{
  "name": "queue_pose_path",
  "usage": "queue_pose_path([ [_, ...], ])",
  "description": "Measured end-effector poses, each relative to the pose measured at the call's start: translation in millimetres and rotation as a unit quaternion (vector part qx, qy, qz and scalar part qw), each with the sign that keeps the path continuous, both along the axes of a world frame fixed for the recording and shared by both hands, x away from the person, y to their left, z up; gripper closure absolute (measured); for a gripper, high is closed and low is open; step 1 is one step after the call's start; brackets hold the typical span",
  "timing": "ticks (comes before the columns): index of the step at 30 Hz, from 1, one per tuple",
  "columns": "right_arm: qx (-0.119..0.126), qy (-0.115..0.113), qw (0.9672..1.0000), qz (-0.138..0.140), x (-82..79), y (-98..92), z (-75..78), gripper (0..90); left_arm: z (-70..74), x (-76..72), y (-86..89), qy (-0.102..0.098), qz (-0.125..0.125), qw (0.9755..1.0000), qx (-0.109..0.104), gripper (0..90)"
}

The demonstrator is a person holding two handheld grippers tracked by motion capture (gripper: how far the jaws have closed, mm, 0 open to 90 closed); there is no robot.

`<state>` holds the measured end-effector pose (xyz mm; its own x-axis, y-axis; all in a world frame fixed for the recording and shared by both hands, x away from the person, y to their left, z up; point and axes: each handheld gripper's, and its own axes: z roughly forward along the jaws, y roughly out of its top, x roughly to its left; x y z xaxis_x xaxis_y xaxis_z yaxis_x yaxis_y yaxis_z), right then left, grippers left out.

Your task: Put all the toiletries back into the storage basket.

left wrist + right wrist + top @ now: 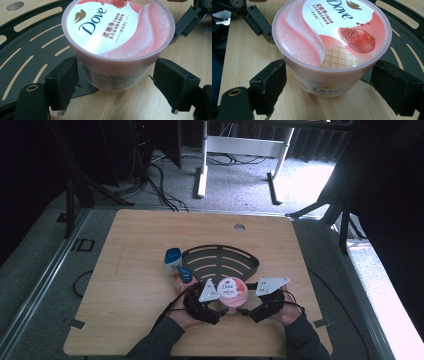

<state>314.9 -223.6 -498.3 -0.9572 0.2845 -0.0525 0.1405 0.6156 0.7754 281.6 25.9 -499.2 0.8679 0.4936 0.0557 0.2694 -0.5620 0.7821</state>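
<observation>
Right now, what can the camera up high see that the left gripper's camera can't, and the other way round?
The high view takes in two blue-capped bottles left of the black slotted tray, the person's sleeves, and the floor beyond the table. The left gripper view brings close the Chinese lettering on the lid and its own pads spread on either side of the tub, not pressing it. Both take in the pink Dove tub, that tray and the wooden table.

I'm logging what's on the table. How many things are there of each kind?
Pink tubs: 1
Blue-capped bottles: 2
Black slotted trays: 1
Total: 4
</observation>
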Motion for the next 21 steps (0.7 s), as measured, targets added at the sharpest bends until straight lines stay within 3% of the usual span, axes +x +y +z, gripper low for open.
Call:
queue_pose_path([
  [21,0.008,0.014,0.9999,0.003,16.7,-8.7,4.3,13.4,7.7,10.6,-9.5,0.001,0.015,0.9999,0.001,20.6],
])
